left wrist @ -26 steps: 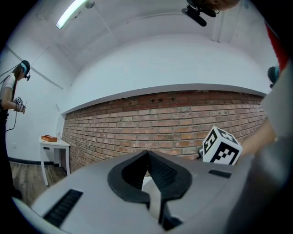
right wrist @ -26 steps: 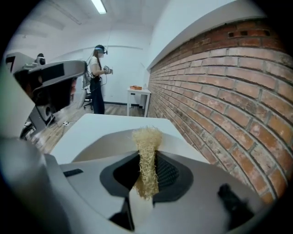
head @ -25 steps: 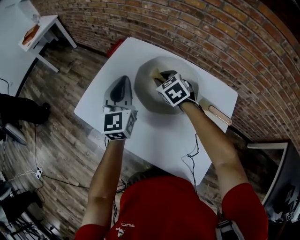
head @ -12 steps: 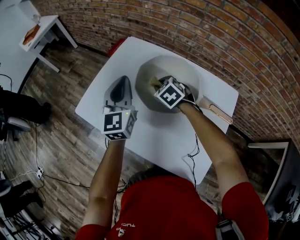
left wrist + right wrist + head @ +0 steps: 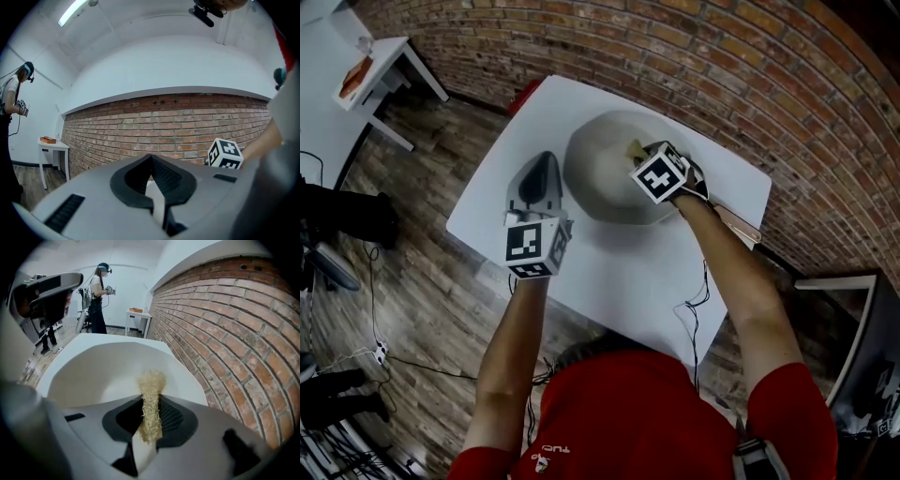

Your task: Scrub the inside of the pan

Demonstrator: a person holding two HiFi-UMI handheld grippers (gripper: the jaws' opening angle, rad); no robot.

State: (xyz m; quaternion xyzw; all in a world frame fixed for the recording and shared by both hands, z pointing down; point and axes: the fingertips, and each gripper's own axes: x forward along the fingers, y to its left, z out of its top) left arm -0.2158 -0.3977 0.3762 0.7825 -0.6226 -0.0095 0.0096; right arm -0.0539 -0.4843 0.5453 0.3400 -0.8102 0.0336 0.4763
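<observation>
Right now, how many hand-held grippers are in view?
2. The left hand-held gripper is over the table beside the pan; the right hand-held gripper is over the pan, shut on a scrubber.

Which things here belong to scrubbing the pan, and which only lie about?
For the job: pale grey round pan; straw-coloured fibrous scrubber; right gripper, jaws shut on it.
Lying about: small white side table; partly hidden red object.

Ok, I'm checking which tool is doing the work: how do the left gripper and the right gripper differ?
The right gripper is shut on a straw-coloured fibrous scrubber; the left gripper is shut on nothing. The right one is over the pale round pan; the left one is over the white table beside it. Both carry marker cubes.
</observation>
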